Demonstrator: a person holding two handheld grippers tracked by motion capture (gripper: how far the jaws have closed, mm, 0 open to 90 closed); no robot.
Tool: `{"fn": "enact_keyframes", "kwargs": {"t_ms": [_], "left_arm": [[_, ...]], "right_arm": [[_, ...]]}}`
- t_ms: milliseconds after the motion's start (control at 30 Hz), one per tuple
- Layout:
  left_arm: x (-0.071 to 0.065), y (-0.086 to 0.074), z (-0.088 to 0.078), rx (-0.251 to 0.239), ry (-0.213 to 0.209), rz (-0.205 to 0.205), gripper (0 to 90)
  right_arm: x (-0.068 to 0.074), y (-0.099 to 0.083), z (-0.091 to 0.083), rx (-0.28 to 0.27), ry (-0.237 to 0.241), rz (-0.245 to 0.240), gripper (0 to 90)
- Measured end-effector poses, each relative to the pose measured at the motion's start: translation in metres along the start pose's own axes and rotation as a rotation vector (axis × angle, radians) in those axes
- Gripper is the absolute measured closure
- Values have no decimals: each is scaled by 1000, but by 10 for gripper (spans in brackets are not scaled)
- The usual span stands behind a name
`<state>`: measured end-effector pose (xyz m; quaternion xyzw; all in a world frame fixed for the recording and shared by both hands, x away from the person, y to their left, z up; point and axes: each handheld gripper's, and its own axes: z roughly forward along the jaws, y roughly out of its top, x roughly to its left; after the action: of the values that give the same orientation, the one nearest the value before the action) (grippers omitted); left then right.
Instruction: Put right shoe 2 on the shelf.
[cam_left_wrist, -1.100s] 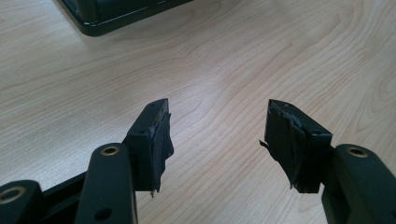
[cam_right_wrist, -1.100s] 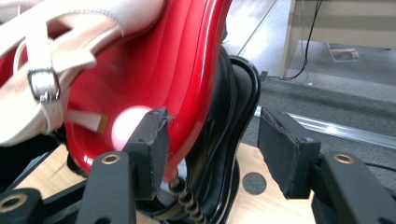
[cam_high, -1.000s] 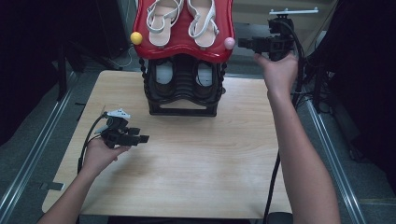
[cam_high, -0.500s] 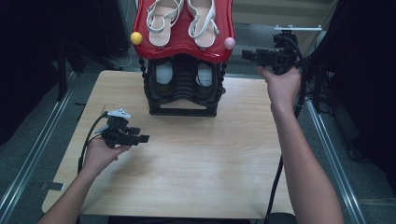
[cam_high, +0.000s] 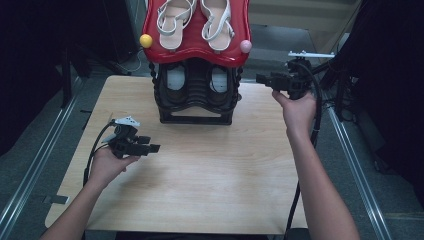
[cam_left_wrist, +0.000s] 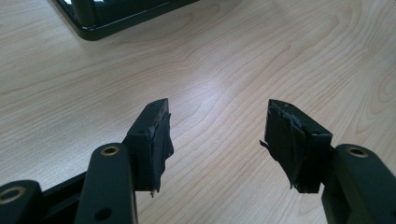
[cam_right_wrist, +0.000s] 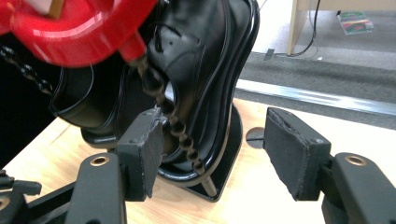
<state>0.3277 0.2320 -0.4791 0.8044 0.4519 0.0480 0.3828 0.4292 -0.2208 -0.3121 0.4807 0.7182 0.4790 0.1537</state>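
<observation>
The right gripper (cam_high: 264, 78), jaws released, points at the black shoe (cam_right_wrist: 196, 60) on the rack's lower shelf to grasp it, while the left gripper (cam_high: 150, 148), jaws also released, waits over the desk (cam_high: 210, 175).

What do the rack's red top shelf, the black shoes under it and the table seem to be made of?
Red top shelf: likely moulded plastic, glossy, with bright highlights on its rounded rim. Black shoes: smooth leather or imitation, with a soft sheen and a stitched seam; I cannot tell which. Table: pale wood or wood-look laminate, matte, with visible grain.
</observation>
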Motion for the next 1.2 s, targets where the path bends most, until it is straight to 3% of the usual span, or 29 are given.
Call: {"fn": "enact_keyframes", "kwargs": {"t_ms": [467,600,967,1200], "left_arm": [[0,0,0,-1,-2,1,411],[-1,0,1,-1,-4,1,411],[-1,1,2,3,-5,5,411],[-1,1,2,0,-5,5,411]], "right_arm": [[-1,-40,10,31,28,15,391],[0,-52,13,17,21,-8,401],[-5,-93,29,76,42,17,401],[0,-115,34,95,53,20,403]]}}
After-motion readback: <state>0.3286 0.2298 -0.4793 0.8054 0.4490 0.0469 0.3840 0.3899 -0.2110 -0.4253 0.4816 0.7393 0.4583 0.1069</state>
